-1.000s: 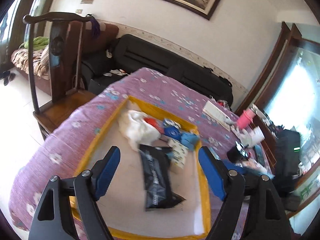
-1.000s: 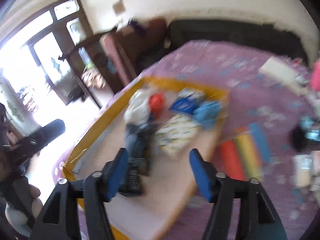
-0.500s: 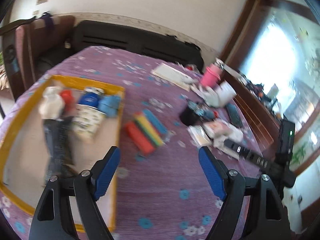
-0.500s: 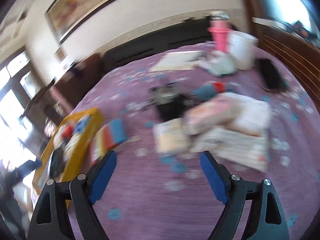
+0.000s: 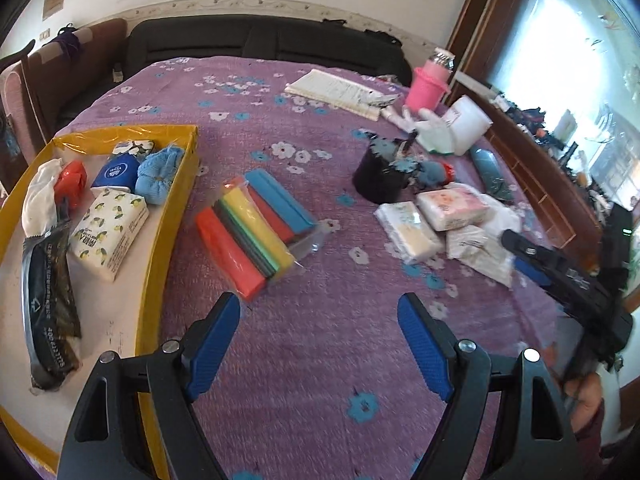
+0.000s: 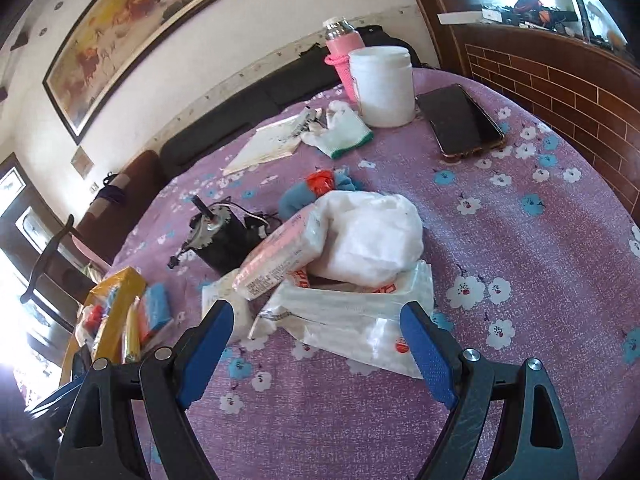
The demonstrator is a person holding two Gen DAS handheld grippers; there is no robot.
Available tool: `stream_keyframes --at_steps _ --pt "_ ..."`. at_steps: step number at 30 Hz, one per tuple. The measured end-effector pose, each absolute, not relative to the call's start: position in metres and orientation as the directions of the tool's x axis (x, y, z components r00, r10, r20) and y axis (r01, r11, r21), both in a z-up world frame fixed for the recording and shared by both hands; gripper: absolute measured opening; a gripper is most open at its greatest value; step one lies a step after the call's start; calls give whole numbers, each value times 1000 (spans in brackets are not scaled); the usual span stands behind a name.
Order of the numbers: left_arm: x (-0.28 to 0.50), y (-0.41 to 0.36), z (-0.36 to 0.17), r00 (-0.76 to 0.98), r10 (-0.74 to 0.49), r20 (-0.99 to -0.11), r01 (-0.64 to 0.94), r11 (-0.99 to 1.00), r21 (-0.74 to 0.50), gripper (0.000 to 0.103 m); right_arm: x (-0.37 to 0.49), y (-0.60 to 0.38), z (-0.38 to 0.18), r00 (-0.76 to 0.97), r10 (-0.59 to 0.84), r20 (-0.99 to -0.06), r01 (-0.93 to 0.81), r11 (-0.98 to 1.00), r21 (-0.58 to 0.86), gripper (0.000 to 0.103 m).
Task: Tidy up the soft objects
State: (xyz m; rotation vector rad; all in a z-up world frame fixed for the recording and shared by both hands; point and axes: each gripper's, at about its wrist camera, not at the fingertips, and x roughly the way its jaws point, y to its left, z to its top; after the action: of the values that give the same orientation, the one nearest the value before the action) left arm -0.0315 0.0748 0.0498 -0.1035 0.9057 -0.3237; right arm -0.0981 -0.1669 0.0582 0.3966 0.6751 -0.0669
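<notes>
The yellow-rimmed tray (image 5: 176,216) sits at about 9 o'clock in the left wrist view, and it reads as the collecting place: a lemon-print tissue pack (image 5: 108,236), a blue knitted bundle (image 5: 158,174), a dark blue pouch (image 5: 114,170), a small red item (image 5: 72,182), a white cloth (image 5: 38,200) and a long black packet (image 5: 46,304) already lie inside it, packed toward its far end.

Still out on the purple floral tablecloth (image 5: 320,360) is the clear-wrapped pack of coloured sponges (image 5: 254,228), just beside the tray's right wall at roughly 11 o'clock from the left gripper (image 5: 318,320). That gripper hovers above bare cloth with its jaws wide and nothing between them — probably lined up for the sponges.

The right gripper (image 6: 316,328) is likewise spread wide and empty, its blue pads flanking the near edge of a heap at 12 o'clock: a white plastic-wrapped pack (image 6: 360,320) at the bottom, a pink tissue pack (image 6: 280,256) leaning across it, and a puffy white bag (image 6: 372,236) on top. The stacking suggests the top items should go first.

Harder things — a black motor (image 6: 220,240), a phone (image 6: 464,120), a white jar (image 6: 384,84), a pink bottle (image 6: 344,52) — stand farther back and look like non-targets. A white glove (image 6: 340,136) lies at 12 o'clock beyond the heap.
</notes>
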Motion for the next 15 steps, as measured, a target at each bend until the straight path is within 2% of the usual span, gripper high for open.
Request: stream_keyframes --at_steps 7,15 --pt "-42 30 30 622 -189 -760 270 963 -19 80 -94 -156 51 758 73 -649 168 939 302 90" --pt "-30 30 6 552 -164 -817 209 976 -54 82 -91 -155 45 737 65 -672 176 943 284 93"
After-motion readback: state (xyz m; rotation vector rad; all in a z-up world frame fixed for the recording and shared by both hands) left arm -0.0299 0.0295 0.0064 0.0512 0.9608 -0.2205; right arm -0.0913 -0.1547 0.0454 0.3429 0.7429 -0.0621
